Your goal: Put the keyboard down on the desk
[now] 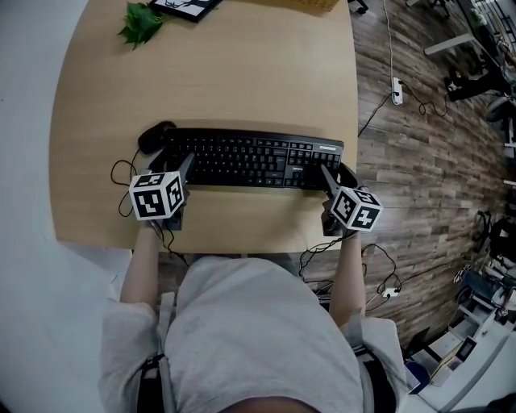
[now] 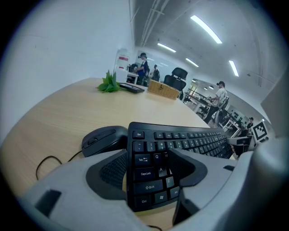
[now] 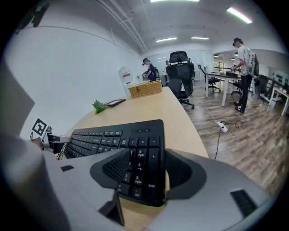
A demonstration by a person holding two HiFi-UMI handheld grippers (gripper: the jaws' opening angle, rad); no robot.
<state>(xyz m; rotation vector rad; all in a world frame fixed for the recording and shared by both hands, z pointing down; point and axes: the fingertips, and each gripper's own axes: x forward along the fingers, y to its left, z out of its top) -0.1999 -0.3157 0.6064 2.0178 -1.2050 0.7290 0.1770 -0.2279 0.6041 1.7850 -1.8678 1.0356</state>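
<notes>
left gripper [image 2: 149,171]: fingers [image 2: 108,176] spread astride keyboard [image 2: 180,140] left end | right gripper [image 3: 142,173]: spread astride right end, seemingly loose

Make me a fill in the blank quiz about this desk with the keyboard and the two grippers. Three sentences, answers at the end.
1. The left gripper and the right gripper, jaws apart, each straddle one end of the black ____.
2. The mouse sits on the desk just off the keyboard's ____ end.
3. At the desk's far end, beyond the green plant, stands a wicker ____.

Missing words: keyboard; left; basket.
</notes>
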